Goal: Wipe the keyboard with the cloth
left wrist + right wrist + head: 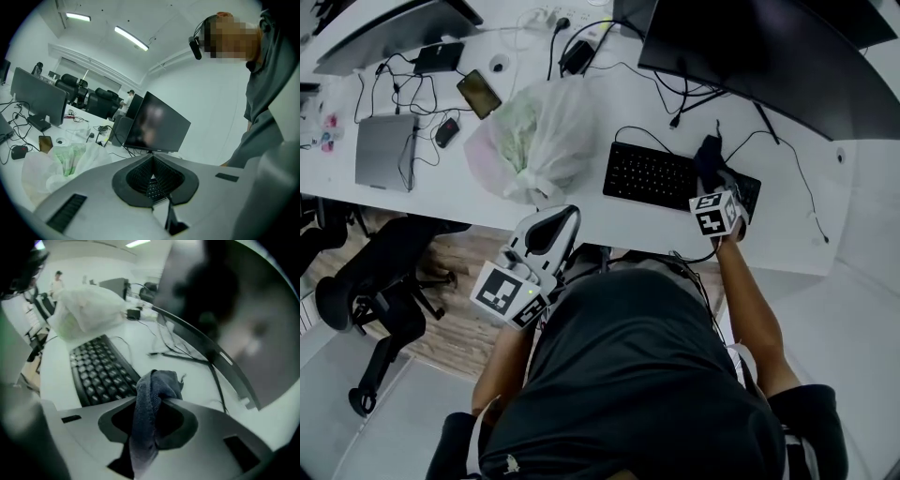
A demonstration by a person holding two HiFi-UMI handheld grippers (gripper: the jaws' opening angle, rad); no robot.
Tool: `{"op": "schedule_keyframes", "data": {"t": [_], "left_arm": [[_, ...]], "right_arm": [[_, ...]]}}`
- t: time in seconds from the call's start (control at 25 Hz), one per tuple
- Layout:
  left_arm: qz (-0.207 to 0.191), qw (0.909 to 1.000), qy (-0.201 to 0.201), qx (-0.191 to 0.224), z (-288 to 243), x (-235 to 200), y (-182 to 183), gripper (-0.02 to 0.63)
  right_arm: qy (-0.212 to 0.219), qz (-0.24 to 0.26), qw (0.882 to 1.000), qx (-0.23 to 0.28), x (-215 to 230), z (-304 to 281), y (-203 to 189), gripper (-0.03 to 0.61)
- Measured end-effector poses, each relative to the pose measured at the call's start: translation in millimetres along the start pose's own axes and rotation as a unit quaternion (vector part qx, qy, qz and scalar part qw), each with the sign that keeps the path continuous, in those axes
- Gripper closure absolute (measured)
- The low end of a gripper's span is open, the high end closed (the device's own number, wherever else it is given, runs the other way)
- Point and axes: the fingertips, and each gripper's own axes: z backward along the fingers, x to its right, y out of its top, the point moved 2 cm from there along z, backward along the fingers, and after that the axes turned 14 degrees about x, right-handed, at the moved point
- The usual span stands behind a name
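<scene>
The right hand-held gripper pinches a dark grey cloth between its jaws, over the right part of the black keyboard on the white surface. The left hand-held gripper, its jaws pressed together and empty, sits at the surface's near edge, close to a white plastic bag.

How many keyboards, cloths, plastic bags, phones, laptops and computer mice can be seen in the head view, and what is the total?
Keyboard: 1
Cloth: 1
Plastic bag: 1
Phone: 1
Laptop, closed: 1
Mouse: 1
Total: 6
</scene>
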Motion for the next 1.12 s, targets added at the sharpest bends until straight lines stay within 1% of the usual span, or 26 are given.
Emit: {"op": "schedule_keyframes", "data": {"t": [0.08,0.12,0.2,0.24,0.28,0.36,0.4,0.48,0.52,0.6,0.64,0.68,0.72,0.8,0.84,0.92,1.0,1.04,1.12], "left_arm": [[0.000,1.0000,-0.002,-0.003,-4.2,3.8,-1.8,0.609],[0.001,1.0000,-0.003,-0.004,-5.6,5.7,-2.1,0.609],[0.000,1.0000,-0.003,-0.004,-6.4,8.1,-2.3,0.609],[0.000,1.0000,-0.002,-0.005,-6.1,8.2,-2.9,0.609],[0.001,1.0000,0.000,-0.005,-5.5,7.8,-4.0,0.609],[0.003,1.0000,0.003,-0.006,-4.4,6.4,-6.7,0.609],[0.003,1.0000,0.004,-0.007,-3.9,5.8,-7.7,0.609],[0.004,1.0000,0.005,-0.007,-3.1,5.3,-8.9,0.609],[0.004,1.0000,0.005,-0.005,-2.8,5.6,-8.7,0.609],[0.003,1.0000,0.007,-0.003,-1.5,5.5,-7.6,0.609],[0.003,1.0000,0.008,-0.002,-0.1,4.9,-7.1,0.609],[0.004,0.9999,0.010,-0.001,1.4,3.8,-6.6,0.609],[0.005,0.9999,0.013,0.000,2.9,1.9,-6.0,0.609],[0.008,0.9997,0.021,0.001,7.2,-3.4,-5.9,0.609],[0.009,0.9996,0.025,0.001,9.5,-5.6,-6.4,0.609],[0.010,0.9996,0.027,0.001,11.8,-8.9,-7.4,0.609],[0.010,0.9996,0.024,0.001,10.6,-10.8,-7.5,0.609],[0.011,0.9997,0.022,0.001,9.0,-11.2,-7.2,0.609],[0.012,0.9998,0.017,0.001,5.1,-10.7,-6.5,0.609]], "right_arm": [[0.071,0.049,0.996,0.029,-60.0,-13.1,25.8,0.479],[0.089,0.066,0.993,0.031,-85.2,-17.5,37.1,0.479],[0.099,0.093,0.990,0.030,-118.2,-18.4,59.3,0.486],[0.117,0.098,0.987,0.042,-132.6,-15.7,71.4,0.491],[0.151,0.090,0.982,0.063,-148.9,-11.6,83.8,0.489],[0.222,0.067,0.967,0.108,-181.2,-2.2,108.0,0.491],[0.242,0.073,0.960,0.122,-193.1,-0.1,117.5,0.491],[0.264,0.091,0.951,0.130,-206.8,-5.2,125.1,0.491],[0.277,0.085,0.949,0.123,-210.8,-11.2,122.4,0.490],[0.301,0.054,0.946,0.108,-211.2,-21.1,112.3,0.489],[0.300,0.039,0.947,0.103,-204.5,-22.2,107.5,0.491],[0.287,0.027,0.953,0.096,-192.1,-21.2,102.0,0.491],[0.261,0.018,0.961,0.086,-174.6,-19.7,94.1,0.491],[0.198,-0.009,0.979,0.058,-130.5,-15.5,66.4,0.491],[0.168,-0.035,0.984,0.041,-106.5,-11.2,48.1,0.491],[0.117,-0.086,0.989,0.013,-59.8,1.6,11.4,0.491],[0.071,-0.107,0.992,-0.019,-20.1,14.2,-22.7,0.491],[0.043,-0.104,0.993,-0.040,-1.7,19.7,-38.0,0.491],[-0.018,-0.077,0.993,-0.083,30.5,27.9,-60.3,0.491]]}}
